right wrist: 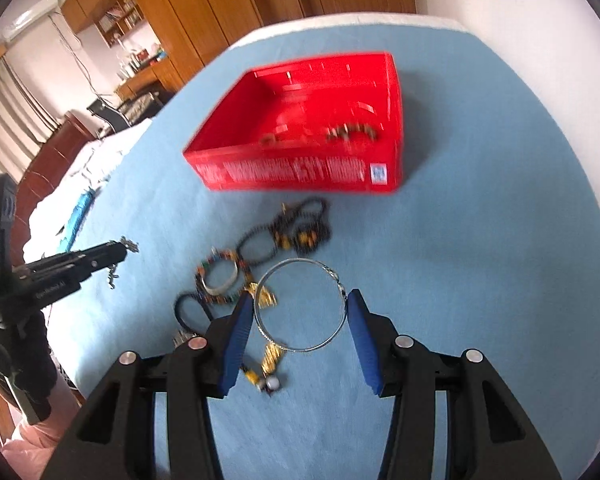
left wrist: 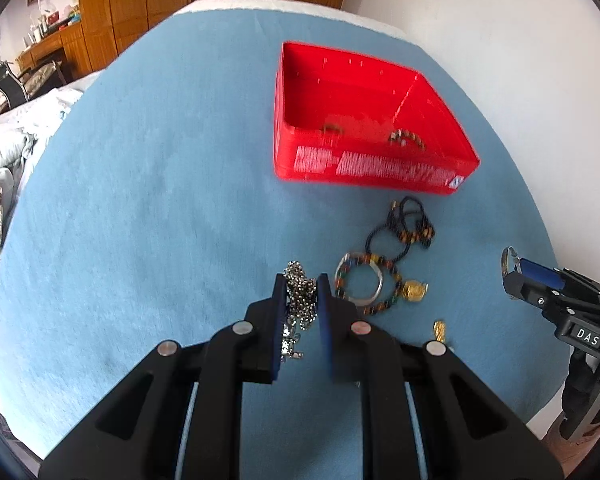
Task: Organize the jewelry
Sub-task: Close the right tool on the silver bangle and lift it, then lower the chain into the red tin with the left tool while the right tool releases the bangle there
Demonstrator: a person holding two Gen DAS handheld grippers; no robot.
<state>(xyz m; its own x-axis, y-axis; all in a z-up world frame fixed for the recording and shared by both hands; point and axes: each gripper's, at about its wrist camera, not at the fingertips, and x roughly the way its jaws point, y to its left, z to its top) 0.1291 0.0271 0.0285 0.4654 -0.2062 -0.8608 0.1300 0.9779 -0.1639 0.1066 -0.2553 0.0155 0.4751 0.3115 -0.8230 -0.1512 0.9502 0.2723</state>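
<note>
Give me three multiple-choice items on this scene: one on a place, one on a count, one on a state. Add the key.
1. Where does the box stand?
A. on the cloth, beyond the loose jewelry
B. on the floor
C. on a shelf

2. How many bracelets lie in the box?
A. none
B. two
C. five

3. What is the left gripper doing?
A. open, empty
B. shut on a chain
C. shut on the box

Key:
1 A: the box sits on the blue cloth past the pile.
2 B: one bracelet lies at its near right, another at its near left.
3 B: the chain hangs pinched between both pads.
</note>
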